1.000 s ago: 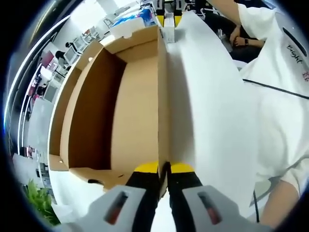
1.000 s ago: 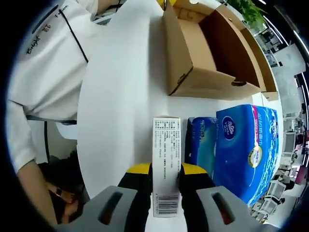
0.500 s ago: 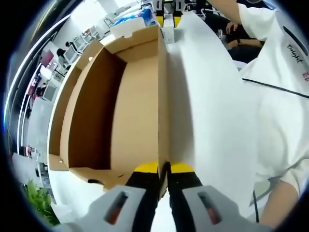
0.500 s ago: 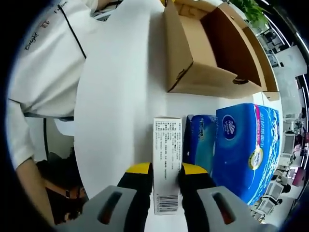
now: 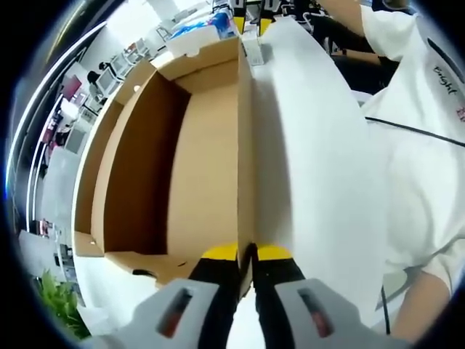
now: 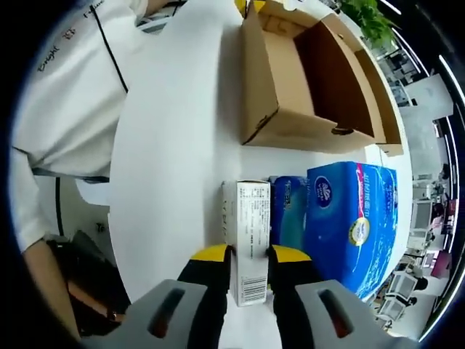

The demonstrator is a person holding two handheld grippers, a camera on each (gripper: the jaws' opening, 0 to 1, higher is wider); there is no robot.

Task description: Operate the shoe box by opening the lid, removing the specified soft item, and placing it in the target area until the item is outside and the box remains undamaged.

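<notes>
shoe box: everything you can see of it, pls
The shoe box is plain brown cardboard, open and empty inside. It rests on the white table. The left gripper is shut on its near side wall, jaws either side of the edge. In the right gripper view, one end wall has a small hand-hole cutout and faces the blue tissue packs across a gap. No tears or crushing visible. Whether a lid hangs off it, I can't tell.
</notes>
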